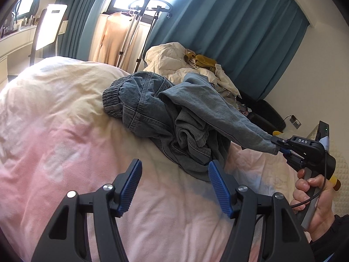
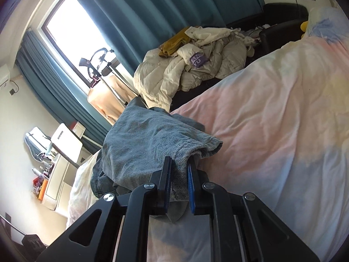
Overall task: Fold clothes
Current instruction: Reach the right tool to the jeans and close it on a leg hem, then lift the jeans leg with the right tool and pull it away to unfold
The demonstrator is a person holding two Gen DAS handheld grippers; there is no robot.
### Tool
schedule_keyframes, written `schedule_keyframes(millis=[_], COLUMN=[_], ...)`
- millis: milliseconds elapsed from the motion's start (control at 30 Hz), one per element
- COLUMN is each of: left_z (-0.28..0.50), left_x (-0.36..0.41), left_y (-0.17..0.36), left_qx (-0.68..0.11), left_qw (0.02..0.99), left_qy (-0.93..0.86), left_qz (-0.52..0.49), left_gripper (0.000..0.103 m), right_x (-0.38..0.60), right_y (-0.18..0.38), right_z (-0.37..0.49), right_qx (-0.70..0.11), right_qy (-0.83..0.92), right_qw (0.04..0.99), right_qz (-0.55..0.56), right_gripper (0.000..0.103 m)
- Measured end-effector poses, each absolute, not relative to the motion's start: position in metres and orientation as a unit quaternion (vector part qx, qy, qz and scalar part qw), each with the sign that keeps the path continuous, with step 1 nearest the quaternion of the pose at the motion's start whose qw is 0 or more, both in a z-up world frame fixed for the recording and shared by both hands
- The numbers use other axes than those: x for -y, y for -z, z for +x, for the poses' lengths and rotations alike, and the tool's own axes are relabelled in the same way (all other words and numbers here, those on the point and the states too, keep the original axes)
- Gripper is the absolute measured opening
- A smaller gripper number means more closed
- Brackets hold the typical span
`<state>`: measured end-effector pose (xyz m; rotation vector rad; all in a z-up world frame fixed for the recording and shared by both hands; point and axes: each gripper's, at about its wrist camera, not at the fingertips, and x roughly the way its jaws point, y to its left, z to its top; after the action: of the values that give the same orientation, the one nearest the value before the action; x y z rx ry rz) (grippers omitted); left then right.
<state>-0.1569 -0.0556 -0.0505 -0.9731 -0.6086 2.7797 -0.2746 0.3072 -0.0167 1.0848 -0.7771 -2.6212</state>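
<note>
Bed [image 1: 54,131]: only right-wrist view shows jeans [image 2: 148,144] clamped.

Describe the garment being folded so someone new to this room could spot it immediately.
Start at the bed with its pink and cream cover; the crumpled denim trousers lie on top. One leg is stretched out, its hem pinched in the right gripper. Unlike the cream jacket pile behind, it is blue-grey denim with an elastic waistband.

The crumpled blue-grey denim trousers [image 1: 165,118] are lying on the pink-and-cream bedcover [image 1: 65,131]. The right gripper [image 1: 278,147] is clamping one leg hem, while the left gripper [image 1: 174,187] is hovering with jaws apart.
</note>
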Motion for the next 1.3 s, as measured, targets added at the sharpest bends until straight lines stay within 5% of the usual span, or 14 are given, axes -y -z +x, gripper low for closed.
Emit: schedule_keyframes(millis=[433, 533, 767, 1300], left_z=[-0.161, -0.162, -0.162, -0.158], left_x=[0.069, 0.072, 0.079, 0.080], left_y=[0.056, 0.056, 0.056, 0.051], left_qx=[0.233, 0.238, 0.246, 0.235], left_qw=[0.073, 0.072, 0.070, 0.063], left_qy=[-0.909, -0.908, -0.906, -0.912], left_qz=[-0.337, -0.337, -0.337, -0.331], left_gripper=[0.065, 0.065, 0.065, 0.065], right_x=[-0.212, -0.198, -0.180, -0.180], right_y=[0.083, 0.086, 0.062, 0.014], right_z=[-0.307, -0.310, -0.300, -0.248], right_qx=[0.367, 0.361, 0.264, 0.043], right_qy=[0.793, 0.791, 0.845, 0.934], right_qw=[0.228, 0.229, 0.179, 0.086], right_qz=[0.429, 0.437, 0.429, 0.345], right_gripper=[0.014, 0.028, 0.051, 0.053])
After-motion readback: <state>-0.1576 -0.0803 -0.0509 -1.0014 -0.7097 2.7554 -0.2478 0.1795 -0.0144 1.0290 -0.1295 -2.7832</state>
